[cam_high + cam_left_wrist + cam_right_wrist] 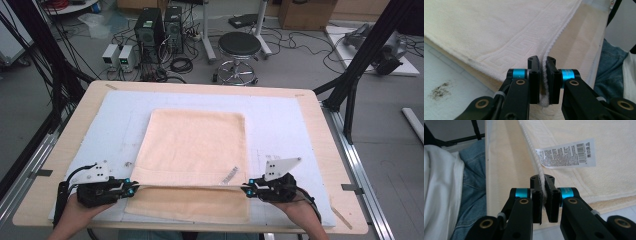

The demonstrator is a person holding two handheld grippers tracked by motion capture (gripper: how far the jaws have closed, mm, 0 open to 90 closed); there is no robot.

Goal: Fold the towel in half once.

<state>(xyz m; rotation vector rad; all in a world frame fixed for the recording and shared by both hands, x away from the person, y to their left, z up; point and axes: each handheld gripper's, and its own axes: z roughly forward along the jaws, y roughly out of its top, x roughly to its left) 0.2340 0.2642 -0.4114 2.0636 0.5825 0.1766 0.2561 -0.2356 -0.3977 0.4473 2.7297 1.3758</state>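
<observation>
Towel (pixel 192 145) fold looks underway, left tongs (pixel 131 188) and right tongs (pixel 248 189) each clamped on its near edge, so next they'd probably carry it far together.

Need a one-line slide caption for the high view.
Left gripper and right gripper each clamp an edge of a peach towel on the white-covered table.

Towel (pixel 192 145) showing matt, nubby terry cloth with a printed fabric label (pixel 566 153); table (pixel 320 125) edging showing pale smooth wood.
</observation>
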